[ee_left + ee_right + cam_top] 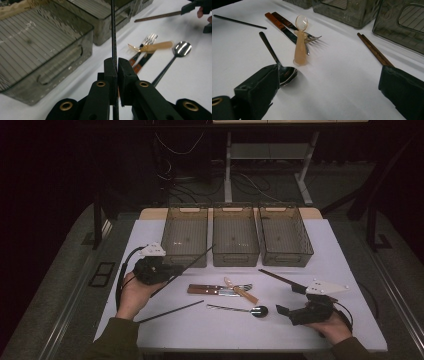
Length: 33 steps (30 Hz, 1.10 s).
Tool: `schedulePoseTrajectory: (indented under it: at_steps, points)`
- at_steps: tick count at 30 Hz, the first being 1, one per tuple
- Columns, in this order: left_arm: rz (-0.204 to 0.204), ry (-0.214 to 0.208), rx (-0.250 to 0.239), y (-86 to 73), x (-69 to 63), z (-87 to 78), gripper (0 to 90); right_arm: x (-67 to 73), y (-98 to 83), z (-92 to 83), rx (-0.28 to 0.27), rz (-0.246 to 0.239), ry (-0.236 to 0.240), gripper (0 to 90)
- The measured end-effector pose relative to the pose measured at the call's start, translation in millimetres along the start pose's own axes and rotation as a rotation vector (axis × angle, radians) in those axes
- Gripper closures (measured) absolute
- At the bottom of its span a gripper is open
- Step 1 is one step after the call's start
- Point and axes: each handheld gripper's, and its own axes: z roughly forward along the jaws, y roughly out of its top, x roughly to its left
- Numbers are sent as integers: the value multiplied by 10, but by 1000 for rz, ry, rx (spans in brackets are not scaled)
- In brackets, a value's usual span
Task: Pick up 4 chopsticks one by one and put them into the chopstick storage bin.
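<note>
Clearly the black chopstick (113,32) is pinched between the closed jaws of the left gripper (117,68), and in the high view this thin rod (192,261) slants up from the left gripper (172,270) toward the front edge of the left smoky bin (185,237), raised off the white table (300,320). Its mate, a second black chopstick (172,311), lies flat on the table near the person's left hand (131,295). Just right of it sit a wooden-handled knife and fork (216,290), a translucent amber spoon (240,290) lying across them, and a metal spoon (245,309). Farther right, the right gripper (292,300) rests on the table with its jaws wide apart and nothing between them, beside a pair of brown wooden chopsticks (280,278). Two more bins, middle (235,237) and right (285,235), line the far side
</note>
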Motion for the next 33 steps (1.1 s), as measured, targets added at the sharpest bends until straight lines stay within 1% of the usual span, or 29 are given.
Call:
schedulePoseTrajectory:
  at_steps: [2, 3, 8, 10, 11, 13, 16, 19, 20, 21, 23, 25, 26, 28, 30, 33]
  points:
    - [-7, 7, -7, 59, 24, 14, 859, 1, -1, -2, -1, 0, 1, 36]
    - [-5, 13, -2, 92, 39, 17, 859, 2, -1, -2, -2, -1, 3, 36]
    - [-6, 33, -7, 237, 108, 66, 859, 4, 0, -7, -5, 0, 2, 36]
    - [-7, 41, -5, 294, 140, 83, 859, -1, 1, -5, -10, -9, 1, 36]
    - [-6, 48, -4, 321, 155, 94, 859, 10, 0, -10, -2, 5, 5, 36]
    - [-13, 52, -14, 371, 189, 115, 860, 7, 1, -10, -5, 1, 4, 36]
    - [-22, 69, -21, 446, 239, 150, 859, 6, 2, -11, -7, 0, 3, 36]
    - [-43, 93, -20, 518, 288, 191, 859, 9, 2, -14, -7, 1, 2, 36]
    - [-56, 102, -21, 541, 308, 206, 859, 9, 2, -15, -7, 2, 2, 36]
    - [-71, 105, -23, 562, 328, 221, 859, 8, 2, -15, -8, 2, 2, 36]
    - [-80, 110, -20, 604, 378, 241, 859, 8, 2, -15, -8, 3, 2, 36]
    - [-102, 130, -11, 648, 422, 267, 859, 8, 2, -16, -10, 1, 3, 36]
    - [-109, 139, -14, 665, 444, 282, 859, 8, 2, -16, -9, 2, 3, 36]
    - [-116, 145, -9, 702, 492, 301, 859, 8, 3, -16, -9, 3, 3, 36]
    - [-113, 151, -12, 737, 546, 321, 859, 8, 3, -17, -10, 4, 3, 36]
    - [-123, 161, -21, 783, 617, 352, 859, 6, 3, -20, -11, 2, 1, 36]
